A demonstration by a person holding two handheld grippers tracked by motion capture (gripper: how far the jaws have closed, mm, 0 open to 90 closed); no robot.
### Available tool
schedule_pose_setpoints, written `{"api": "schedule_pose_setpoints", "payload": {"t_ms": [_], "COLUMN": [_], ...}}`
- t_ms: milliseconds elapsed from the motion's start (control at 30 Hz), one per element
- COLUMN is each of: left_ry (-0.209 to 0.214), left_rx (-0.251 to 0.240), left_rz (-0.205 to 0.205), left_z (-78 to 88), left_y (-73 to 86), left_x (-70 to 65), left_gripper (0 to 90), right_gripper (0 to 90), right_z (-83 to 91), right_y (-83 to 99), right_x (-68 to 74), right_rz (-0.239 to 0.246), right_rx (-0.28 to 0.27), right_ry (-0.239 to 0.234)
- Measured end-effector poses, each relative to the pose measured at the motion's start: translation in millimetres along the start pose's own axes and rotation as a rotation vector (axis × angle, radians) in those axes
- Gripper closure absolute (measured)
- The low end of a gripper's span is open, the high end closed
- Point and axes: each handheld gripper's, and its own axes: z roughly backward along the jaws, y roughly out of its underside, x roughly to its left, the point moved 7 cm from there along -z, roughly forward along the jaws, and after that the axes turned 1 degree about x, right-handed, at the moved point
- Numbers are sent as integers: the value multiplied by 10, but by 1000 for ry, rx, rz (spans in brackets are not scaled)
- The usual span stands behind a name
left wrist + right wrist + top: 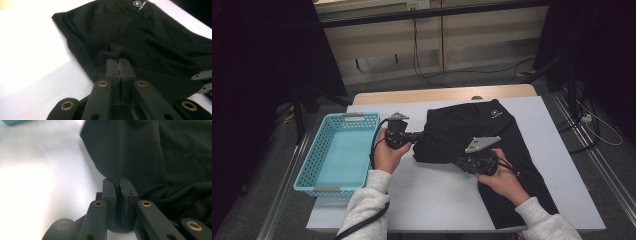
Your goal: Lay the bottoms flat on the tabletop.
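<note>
A black garment [472, 127] with a small white logo lies spread over the right half of the white table cover [437, 195]. My left gripper [418, 135] is at the garment's left edge, shut on a pinched fold of the cloth [112, 51]; the jaws [119, 61] stand pressed together. My right gripper [458, 162] is at the garment's near left edge, with its pads [128, 191] closed on a hanging fold of the black cloth [162, 157]. Each gripper is held by a hand in a light grey sleeve.
A light blue plastic basket [307, 170] stands at the table's left side, next to my left hand. A strip of wooden tabletop [442, 94] runs along the far edge. Cables lie on the floor beyond and to the right.
</note>
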Motion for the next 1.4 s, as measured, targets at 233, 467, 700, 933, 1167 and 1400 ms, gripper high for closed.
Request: {"api": "schedule_pose_setpoints", "payload": {"t_ms": [233,467,700,933,1167,1400], "left_ry": [4,-50,-57,-51,-11,-6], "left_rx": [-23,-17,19,71,100,74], "left_rz": [-3,-32,-17,-14,14,11], "left_z": [-83,-223,-200,-293,-357,-244], "left_y": [-111,-26,229,487,507,401], "left_x": [24,148,163,148,88,-24], "left_gripper": [880,700,410,491,835,884], "right_gripper": [832,832,824,730,522,510], "right_z": [170,-118,-286,-339,-185,26], "right_y": [-118,-68,-1,49,10,-55], "right_x": [-229,-562,-692,-708,-667,-512], "right_rz": [-87,-174,-206,-198,-158,-68], "right_rx": [-91,-30,19,36,0,-37], "right_ry": [4,85,149,169,205,222]}}
